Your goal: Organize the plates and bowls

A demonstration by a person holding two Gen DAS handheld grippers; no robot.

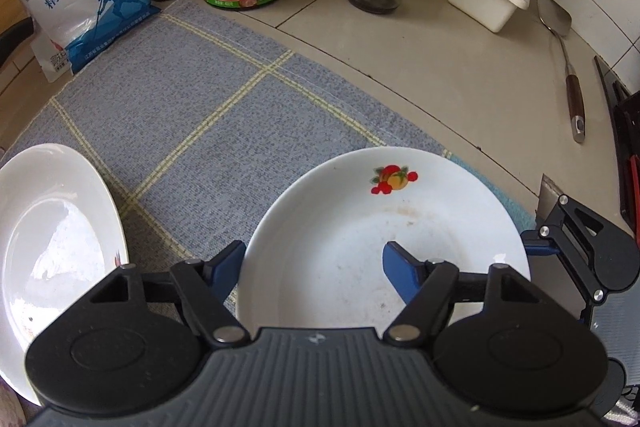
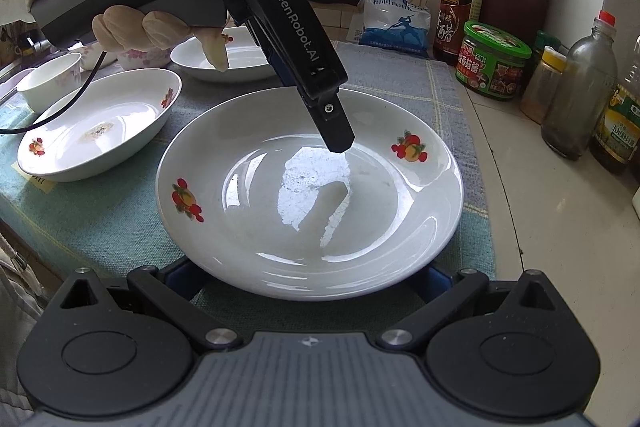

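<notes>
Left wrist: left gripper [image 1: 314, 267] astride plate [image 1: 400, 211] rim

Brightness: even, daylit in both views.
Glare: window-shaped reflection in the round plate [image 2: 310, 183]; softer sheen on the left plate [image 1: 52, 239].
Shadows: soft, faint on the counter [image 1: 400, 67].
Distortion: strong fisheye bending, dark corners.
Focus: sharp centrally; edge detail possibly softened.

Glossy glazed plate [image 2: 308, 187], woven cloth [image 1: 200, 99]
</notes>
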